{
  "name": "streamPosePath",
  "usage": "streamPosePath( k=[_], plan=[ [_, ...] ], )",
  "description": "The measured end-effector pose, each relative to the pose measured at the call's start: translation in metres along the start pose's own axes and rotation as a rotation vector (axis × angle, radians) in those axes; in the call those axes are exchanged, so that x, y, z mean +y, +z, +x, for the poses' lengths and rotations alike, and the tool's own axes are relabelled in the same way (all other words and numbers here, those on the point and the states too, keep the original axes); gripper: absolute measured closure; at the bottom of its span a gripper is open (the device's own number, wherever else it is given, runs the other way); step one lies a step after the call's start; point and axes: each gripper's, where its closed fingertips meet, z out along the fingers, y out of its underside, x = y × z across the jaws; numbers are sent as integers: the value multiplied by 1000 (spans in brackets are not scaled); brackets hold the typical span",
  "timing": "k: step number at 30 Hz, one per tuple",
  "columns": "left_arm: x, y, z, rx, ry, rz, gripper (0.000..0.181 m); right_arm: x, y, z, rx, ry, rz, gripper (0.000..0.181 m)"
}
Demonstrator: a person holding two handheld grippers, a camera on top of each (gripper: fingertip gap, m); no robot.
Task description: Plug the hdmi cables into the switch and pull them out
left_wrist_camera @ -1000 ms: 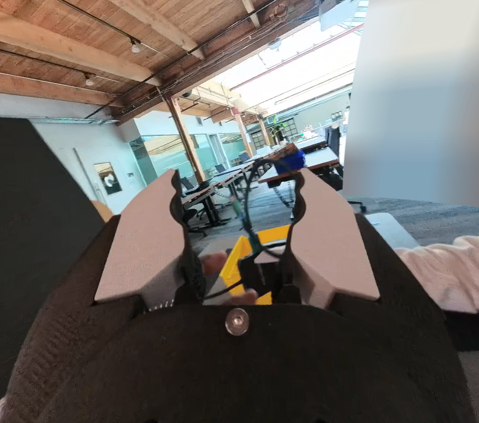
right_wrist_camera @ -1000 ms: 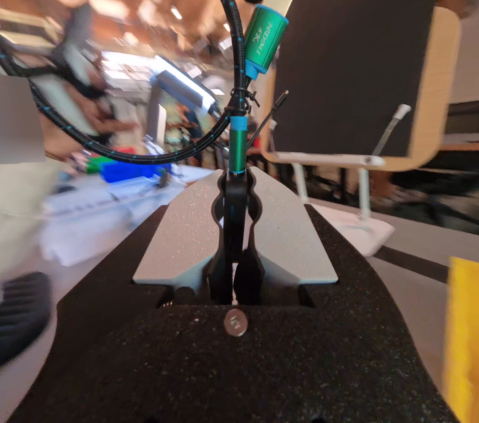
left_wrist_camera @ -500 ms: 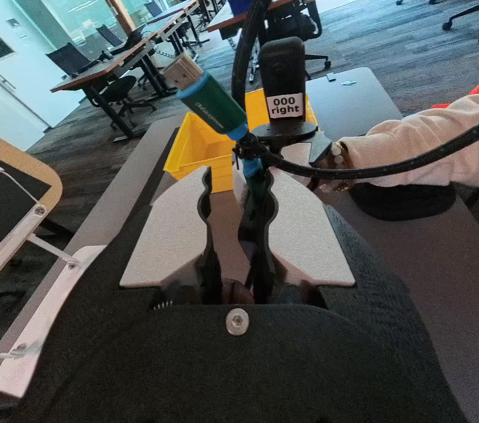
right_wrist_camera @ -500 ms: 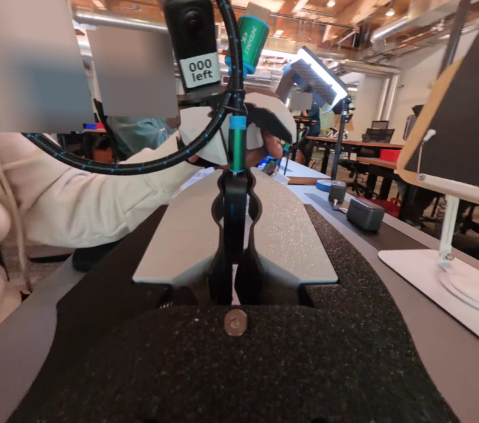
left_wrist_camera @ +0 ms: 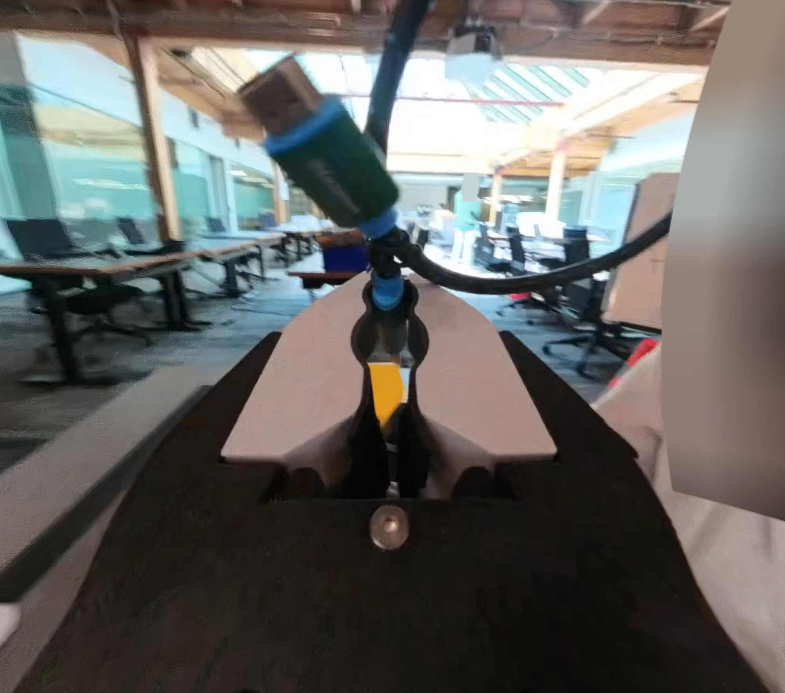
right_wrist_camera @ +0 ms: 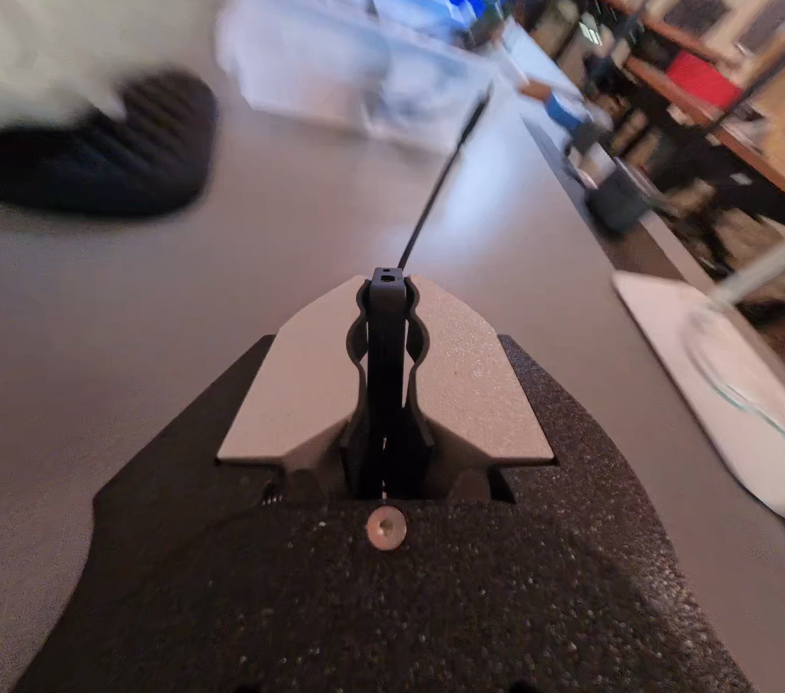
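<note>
Left gripper (left_wrist_camera: pixel 388 305): jaws drawn in close and clamped on a green HDMI plug (left_wrist_camera: pixel 385 292) at its blue-collared neck, right at the fingertips. Tied to that neck just ahead of the tips is a second HDMI plug (left_wrist_camera: pixel 329 163), green with blue bands, its metal end free and pointing up and to the left of the tool. A black braided cable (left_wrist_camera: pixel 509 282) runs off from the tie to the right, and another length rises overhead. Through the slit between the fingers a strip of yellow shows, too narrow to identify. Right gripper (right_wrist_camera: pixel 385 282): fingers pressed onto a flat black body, taken to be the switch (right_wrist_camera: pixel 384 333), held edge-on so its end pokes just past the tips; a small opening is visible on that end. A thin black lead (right_wrist_camera: pixel 441 180) leaves it forward and to the right over the grey table (right_wrist_camera: pixel 170 290). Farther out, a white base plate (right_wrist_camera: pixel 679 337) lies to the right and a dark rounded object (right_wrist_camera: pixel 106 159) to the left; this view is heavily motion-blurred. Progress, as judged: nothing is mated at present, since the plugs and the switch sit in separate tools and neither view shows the other. Whether any plug-and-pull cycle is complete cannot be read from this. Remaining at least: bring a plug to a port, seat it, withdraw it.
</note>
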Motion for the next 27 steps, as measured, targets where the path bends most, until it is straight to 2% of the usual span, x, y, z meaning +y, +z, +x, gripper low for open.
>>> streamPosePath(
  k=[2,3,5,7,9,12,14,17,20,22,24,27],
  plan=[
    [-30,-54,-32,-290,158,43,171,-43,7,-11,-57,66,200,167],
    [-46,-82,-41,-388,187,89,171,-58,5,-7,-48,83,264,167],
    [-78,-125,-37,-440,197,208,170,-70,-6,-2,-52,128,358,167],
    [-98,-153,-28,-462,205,280,171,-64,-17,10,-10,191,395,167],
    [-104,-172,-30,-556,242,260,170,-61,-32,24,56,225,423,167],
    [-107,-188,-33,-678,322,215,171,-77,-70,53,199,277,510,167],
    [-111,-192,-29,-676,319,226,171,-91,-108,71,320,309,556,167],
    [-119,-198,-23,-646,306,289,171,-99,-183,98,585,341,585,168],
    [-127,-212,-22,-676,293,357,171,-70,-259,120,880,401,486,167],
    [-132,-221,-20,-707,303,382,171,-31,-294,122,1025,501,369,167],
    [-136,-230,-17,-733,328,388,171,9,-308,111,1061,635,276,167],
    [-146,-247,-12,-793,355,439,171,49,-314,94,1086,780,246,167]
  ],
)
